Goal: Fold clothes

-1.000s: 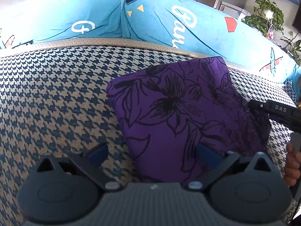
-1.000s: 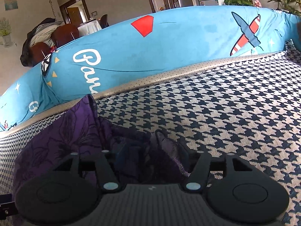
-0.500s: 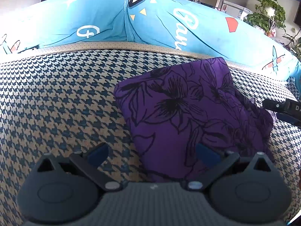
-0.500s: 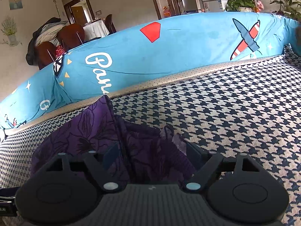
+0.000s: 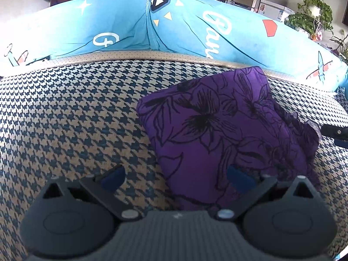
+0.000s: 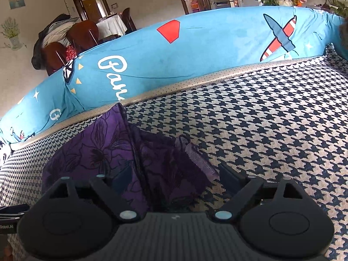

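Probably soft, light purple garment [image 5: 217, 134]; best pinched at folded edge between right gripper [image 6: 171, 180] jaws, just opened wide, unclamped; left gripper [image 5: 174, 176] jaws wide too.

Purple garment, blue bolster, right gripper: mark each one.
purple garment [image 5: 217, 130], left wrist view, middle of the folded top face.
blue bolster [image 6: 217, 50], right wrist view, front face beside the red patch.
right gripper [image 6: 171, 177], right wrist view, midway between the open fingertips.
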